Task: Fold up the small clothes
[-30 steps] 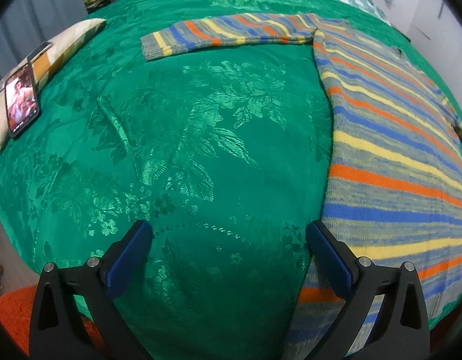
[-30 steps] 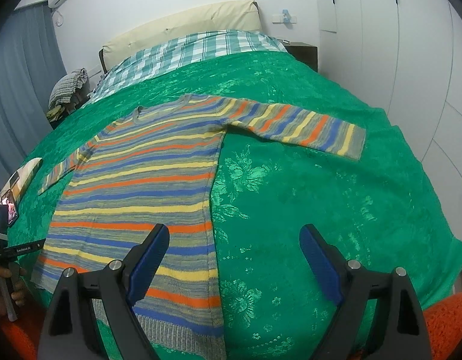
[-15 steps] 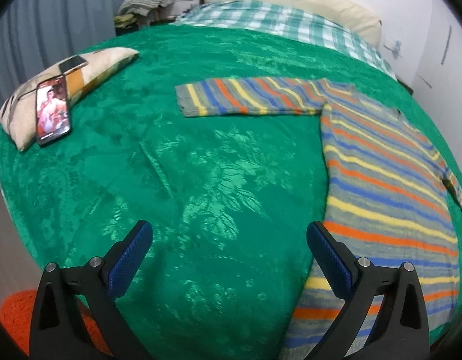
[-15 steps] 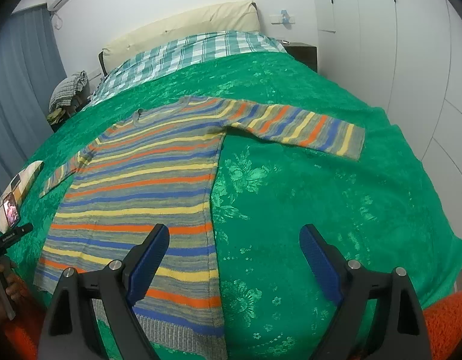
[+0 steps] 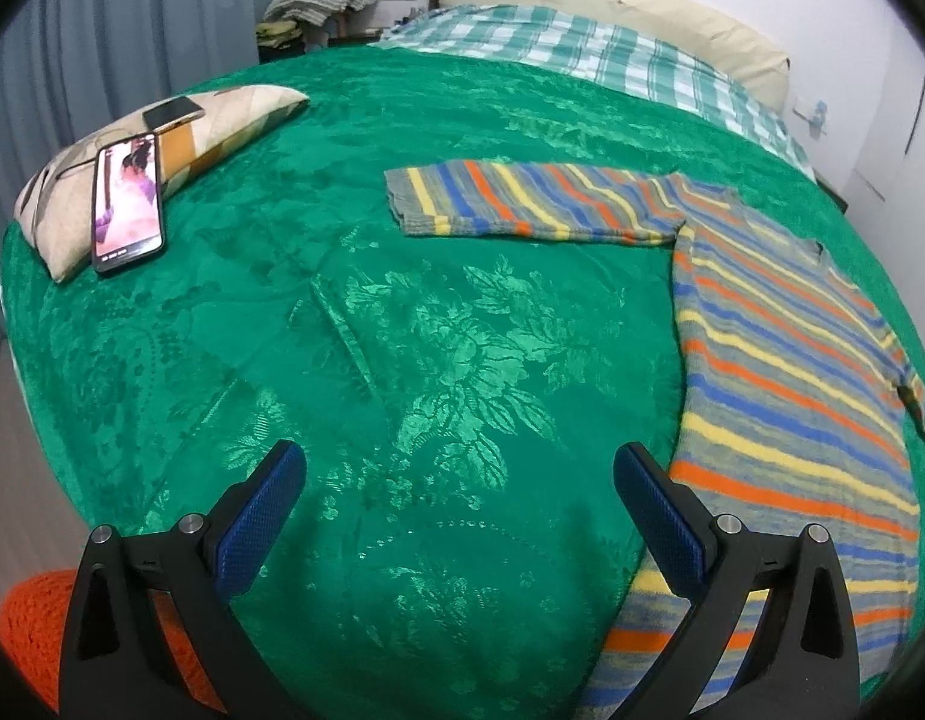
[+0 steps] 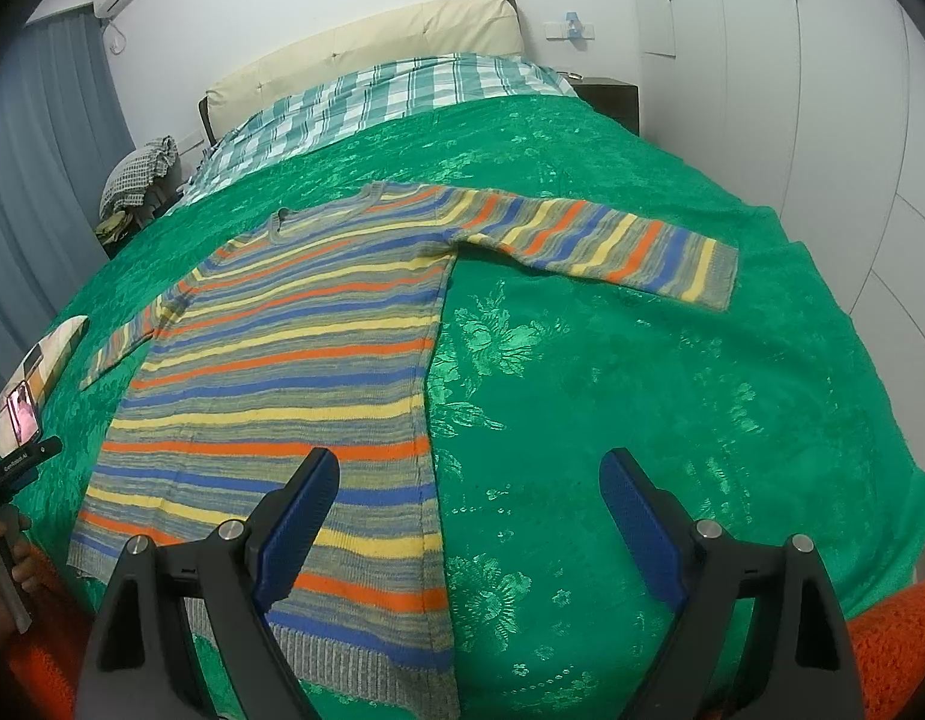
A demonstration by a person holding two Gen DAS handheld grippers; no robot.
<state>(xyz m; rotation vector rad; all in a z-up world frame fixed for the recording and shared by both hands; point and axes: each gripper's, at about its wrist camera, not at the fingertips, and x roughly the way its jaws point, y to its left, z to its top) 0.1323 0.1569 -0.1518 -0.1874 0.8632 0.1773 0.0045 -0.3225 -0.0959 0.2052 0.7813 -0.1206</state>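
The jaws of the left gripper (image 5: 459,474) are seen spread wide above the green floral-patterned bedspread (image 5: 438,354), with nothing between the blue pads and nothing touched. The jaws of the right gripper (image 6: 468,480) are likewise spread wide and empty; its left pad is seen over the lower part of the sweater, though contact with the knit cannot be judged from this view.

One grey knitted sweater with orange, yellow and blue stripes (image 6: 294,360) is laid flat and unfolded on the bedspread, hem towards the grippers, neck towards the headboard, both sleeves stretched out sideways.

Two phones are counted on one patterned cream cushion (image 5: 66,210) at the left edge of the bed: a lit smartphone (image 5: 128,201) leaning at its near end and a dark smartphone (image 5: 173,112) lying on top. One cream padded headboard (image 6: 366,54) and one green-and-white checked sheet (image 6: 390,96) are seen at the head of the bed.

A line of small white lettering is visible on the black body of the left gripper in the right wrist view, but it is too small to be read. A hand (image 6: 6,546) is seen holding that gripper.
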